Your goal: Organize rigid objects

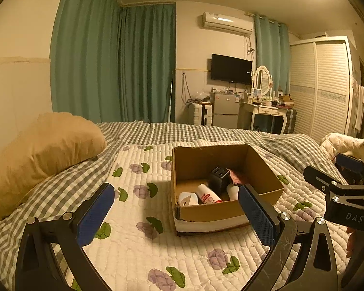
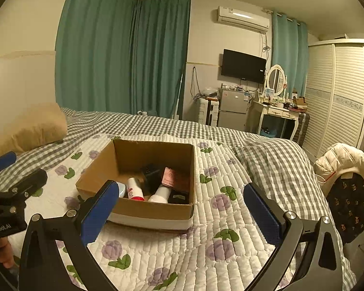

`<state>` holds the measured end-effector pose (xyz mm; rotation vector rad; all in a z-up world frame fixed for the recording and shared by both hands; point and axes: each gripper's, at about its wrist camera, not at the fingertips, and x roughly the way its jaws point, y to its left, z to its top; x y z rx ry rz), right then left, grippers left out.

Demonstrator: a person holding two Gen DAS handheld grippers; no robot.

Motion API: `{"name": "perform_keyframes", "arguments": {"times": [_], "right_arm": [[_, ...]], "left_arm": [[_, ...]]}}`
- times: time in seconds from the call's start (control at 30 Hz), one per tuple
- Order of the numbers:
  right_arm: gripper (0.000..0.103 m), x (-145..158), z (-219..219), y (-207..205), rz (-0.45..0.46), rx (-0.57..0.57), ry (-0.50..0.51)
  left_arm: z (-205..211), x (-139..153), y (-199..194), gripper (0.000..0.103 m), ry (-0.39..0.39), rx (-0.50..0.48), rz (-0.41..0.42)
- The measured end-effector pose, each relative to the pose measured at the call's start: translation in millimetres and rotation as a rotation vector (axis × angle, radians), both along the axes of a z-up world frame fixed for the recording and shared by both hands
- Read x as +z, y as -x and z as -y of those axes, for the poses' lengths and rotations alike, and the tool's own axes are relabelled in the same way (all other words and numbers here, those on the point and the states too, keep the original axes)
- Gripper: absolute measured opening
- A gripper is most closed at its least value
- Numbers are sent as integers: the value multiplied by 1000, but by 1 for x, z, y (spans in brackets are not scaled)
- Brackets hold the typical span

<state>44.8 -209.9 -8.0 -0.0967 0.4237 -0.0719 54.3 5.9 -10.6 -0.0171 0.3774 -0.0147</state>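
**Box packed, both tools free**

Bedroom first: green curtains (image 1: 114, 60) fill the far wall and a wardrobe (image 1: 327, 84) stands far right. You are working on the bed (image 1: 157, 131), whose floral quilt (image 1: 138, 242) gives under any load, so count on the surface being soft. A tan pillow (image 1: 43, 150) lies at the left, well apart from the work.

Your target, the cardboard box (image 1: 218, 211), sits on the quilt near the middle, open at the top. Inside it lie a black charger block (image 1: 219, 179), a white bottle with red print (image 1: 207, 194), a second white bottle (image 2: 161, 192), a pink case (image 2: 173, 177) and a small white piece (image 1: 188, 198), all touching.

Your left gripper (image 1: 176, 214) hangs low before the box, jaws spread wide, holding nothing. Your right gripper (image 2: 180, 212) does likewise, empty.

I judge the gathering nearly done. If you straighten anything, come down from above, pinch one bottle across its body, and avoid nudging the box wall, since the quilt would let it tip.
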Motion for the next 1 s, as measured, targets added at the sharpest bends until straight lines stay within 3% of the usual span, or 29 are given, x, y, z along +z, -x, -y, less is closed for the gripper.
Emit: {"name": "perform_keyframes", "arguments": {"times": [1.0], "right_arm": [[103, -3, 0, 0, -23, -4, -21]], "left_arm": [[3, -3, 3, 103, -9, -11, -5]]}}
